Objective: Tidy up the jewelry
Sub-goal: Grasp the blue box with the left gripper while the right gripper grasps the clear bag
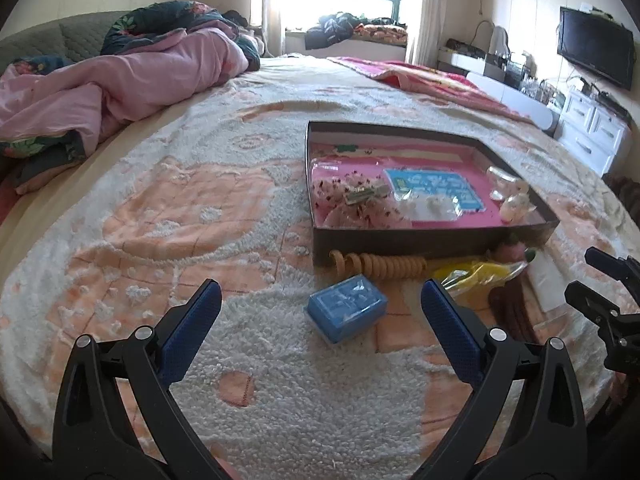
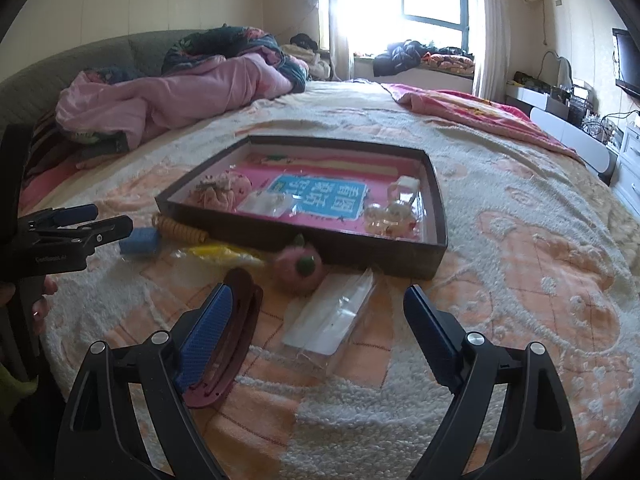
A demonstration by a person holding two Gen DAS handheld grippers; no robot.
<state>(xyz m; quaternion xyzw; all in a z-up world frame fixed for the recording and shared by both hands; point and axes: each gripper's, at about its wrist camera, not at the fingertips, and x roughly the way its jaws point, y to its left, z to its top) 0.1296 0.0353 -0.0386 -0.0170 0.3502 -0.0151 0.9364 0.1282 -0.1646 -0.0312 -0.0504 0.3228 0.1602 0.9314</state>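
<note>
A dark shallow tray [image 1: 400,242] [image 2: 248,240] with a pink floor lies on the bed and holds a pink scrunchie [image 1: 340,194], a blue card [image 2: 324,200] and clear plastic packets. In front of it lie a small blue box [image 1: 346,312] [image 2: 140,242], an orange spiral hair tie [image 1: 380,266], a yellow packet [image 1: 476,274], a pink pompom [image 2: 300,266], a dark red hair clip [image 2: 236,340] and a clear flat packet [image 2: 332,320]. My left gripper [image 1: 320,332] is open, just short of the blue box. My right gripper [image 2: 320,336] is open over the clear packet.
A pink quilt [image 1: 112,84] is heaped at the far left of the bed. A red blanket [image 2: 472,116] lies at the far right. White drawers [image 1: 592,136] and a wall television [image 1: 596,52] stand to the right of the bed.
</note>
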